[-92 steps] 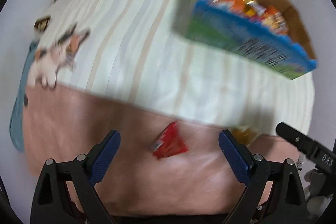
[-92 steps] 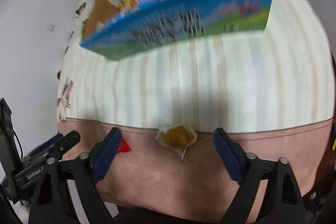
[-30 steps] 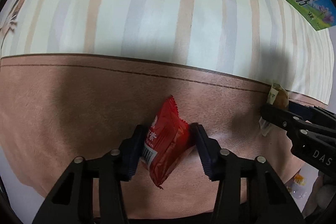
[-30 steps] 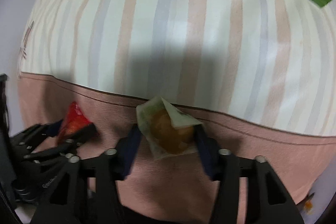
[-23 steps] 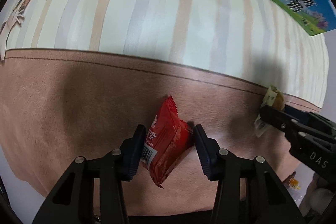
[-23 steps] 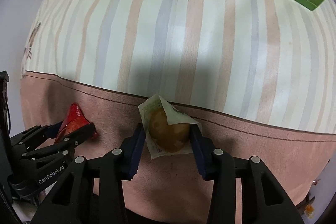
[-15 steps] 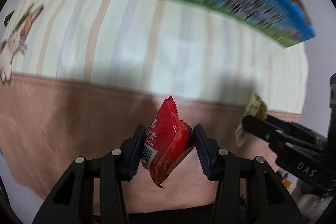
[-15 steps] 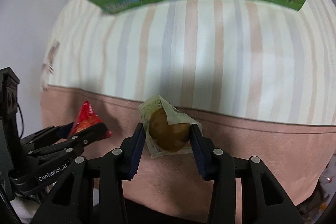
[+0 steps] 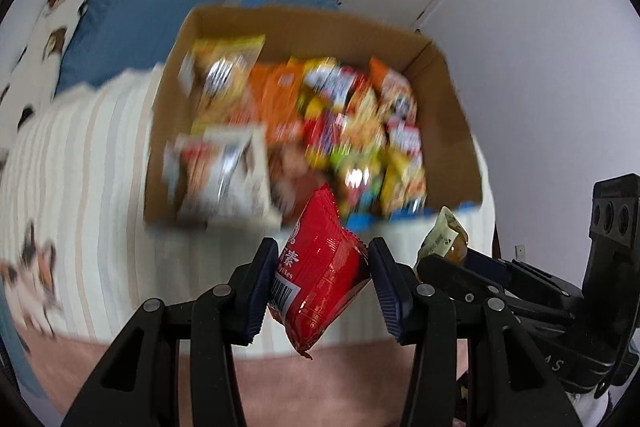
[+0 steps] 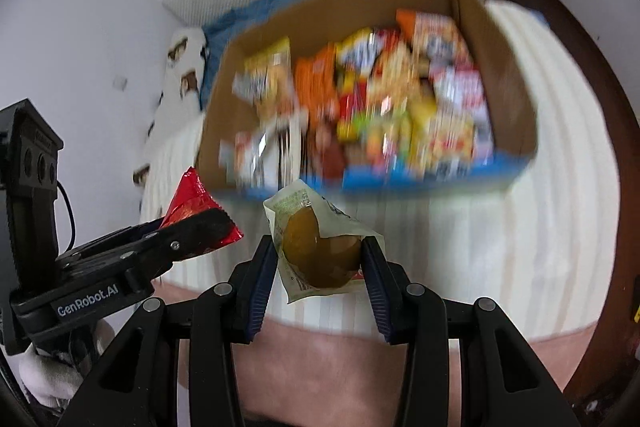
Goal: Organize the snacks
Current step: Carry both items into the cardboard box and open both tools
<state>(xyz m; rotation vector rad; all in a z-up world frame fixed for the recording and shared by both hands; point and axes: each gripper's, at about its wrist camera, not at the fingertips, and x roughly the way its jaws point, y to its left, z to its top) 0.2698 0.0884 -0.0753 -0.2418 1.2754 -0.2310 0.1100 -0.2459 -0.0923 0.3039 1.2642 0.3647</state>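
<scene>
My left gripper (image 9: 322, 275) is shut on a red snack packet (image 9: 318, 267), held in the air above the bed. My right gripper (image 10: 320, 267) is shut on a clear-wrapped brown pastry (image 10: 320, 251). Both hang just short of an open cardboard box (image 9: 168, 131) packed with several colourful snack bags, blurred by motion. In the left wrist view the right gripper (image 9: 452, 267) with the pastry (image 9: 444, 239) sits at the right. In the right wrist view the left gripper (image 10: 188, 231) with the red packet (image 10: 188, 199) sits at the left.
The box (image 10: 516, 99) rests on a striped bed cover (image 9: 80, 163) with a pink blanket (image 9: 320, 387) at the near edge. A blue pillow (image 9: 160, 7) and a cat-print cushion (image 9: 52, 27) lie behind. White wall and door (image 9: 520, 27) at the right.
Both grippers closed on their snacks on the pink blanket, then lifted them up and tilted toward the box, whose inside has come into view.
</scene>
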